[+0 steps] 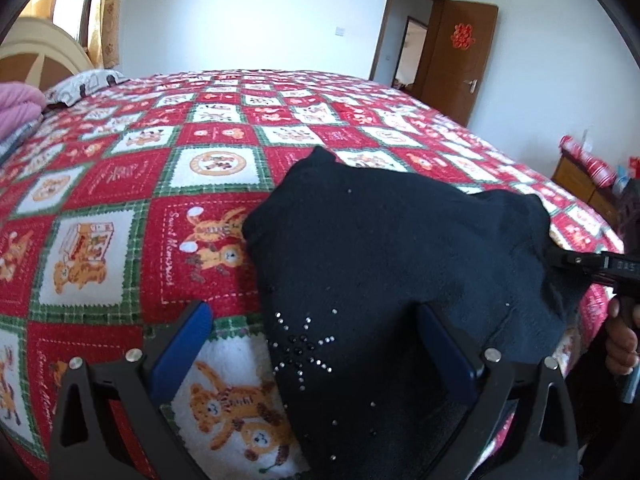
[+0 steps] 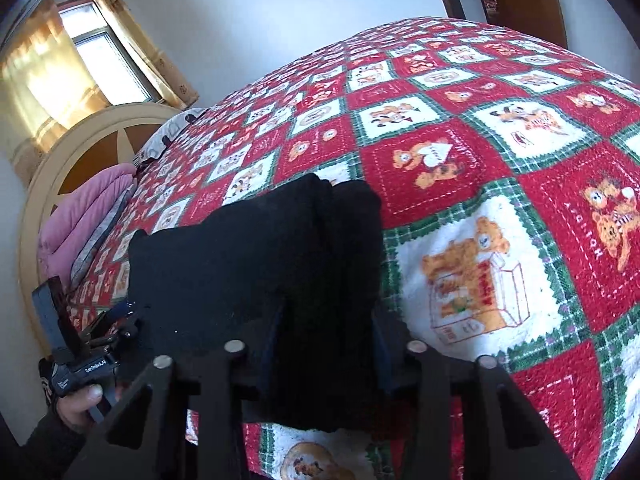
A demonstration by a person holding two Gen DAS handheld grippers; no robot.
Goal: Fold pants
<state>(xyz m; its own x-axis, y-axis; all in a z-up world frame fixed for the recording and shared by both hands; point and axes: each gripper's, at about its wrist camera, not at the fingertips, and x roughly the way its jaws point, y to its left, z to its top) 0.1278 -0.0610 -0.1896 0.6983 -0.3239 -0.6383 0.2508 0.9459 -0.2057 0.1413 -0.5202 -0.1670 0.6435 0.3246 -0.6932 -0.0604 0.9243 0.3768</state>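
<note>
**Black pants bunched on the quilt, one corner pinched**

At the far left, pink bedding (image 1: pixel 20 108) sits by the headboard (image 2: pixel 80 148), well clear of the work. Next comes the left gripper (image 1: pixel 316 344): its blue pads (image 1: pixel 184 344) stand wide apart with nothing between them, one over the red teddy-bear quilt (image 1: pixel 120 184), the other over cloth. The pants (image 1: pixel 400 264) lie in a loose heap near the bed's near edge, a rhinestone starburst (image 1: pixel 304 344) facing up. To the right, the right gripper (image 2: pixel 328 344) has its jaws set narrow around a thick fold of the pants (image 2: pixel 256 272); whether they truly bite the cloth is hard to confirm, since black hides black.

The step appears to be taking hold to spread the garment. It would go best if the left tongs close on the starburst-side edge, then both lift together and pull apart evenly, so the fabric drops flat before any crease is made.
</note>
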